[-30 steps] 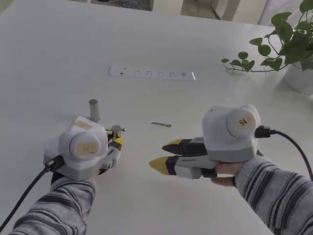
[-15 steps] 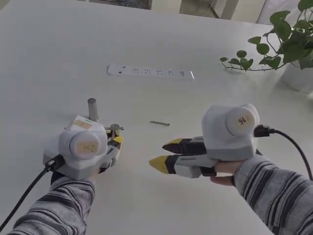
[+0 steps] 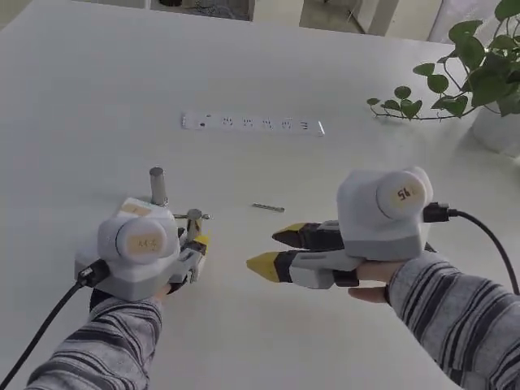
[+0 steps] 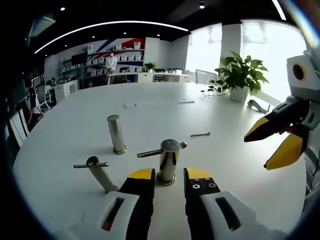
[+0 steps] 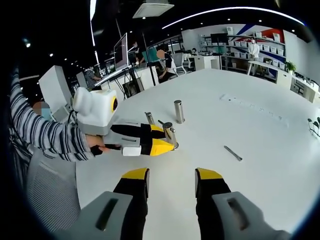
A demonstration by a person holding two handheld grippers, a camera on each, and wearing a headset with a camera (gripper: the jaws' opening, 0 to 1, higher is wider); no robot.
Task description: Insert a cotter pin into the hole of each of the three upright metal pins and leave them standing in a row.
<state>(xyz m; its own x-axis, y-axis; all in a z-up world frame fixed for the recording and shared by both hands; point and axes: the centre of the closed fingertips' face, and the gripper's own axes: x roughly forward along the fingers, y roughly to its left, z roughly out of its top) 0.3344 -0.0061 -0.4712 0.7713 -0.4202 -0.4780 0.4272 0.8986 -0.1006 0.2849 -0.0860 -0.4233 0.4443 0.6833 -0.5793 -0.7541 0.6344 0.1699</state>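
Loose cotter pin (image 3: 267, 208) lies flat on the white desk (image 3: 97, 81), touching nothing, out between my two claws and a little nearer the far edge than either. My left claw (image 4: 167, 176) is narrow, its yellow-tipped jaws standing either side of the foot of the nearest metal pin (image 4: 168, 161); whether they press on it I cannot tell. That pin stands upright, and a fitted cotter pin (image 4: 149, 153) runs crosswise through its head. Just beside my left jaw, on the side toward the left edge of the desk, is the leaning metal pin (image 4: 100, 175); it looks tilted in the left gripper view, and a second fitted cotter pin (image 4: 80, 165) passes through its top. Beyond those two, toward the far edge, the bare metal pin (image 4: 116, 134) stands upright, apart from both. My right claw (image 3: 270, 250) is wide and holds nothing; its jaws point across at the left claw, near it but not touching. Both my sleeves (image 3: 106, 349) are striped, and a black cable (image 3: 481, 234) runs from the right claw. A white power strip (image 3: 252, 123) lies flat nearer the far edge of the desk, and a potted plant (image 3: 479, 73) stands by the right edge
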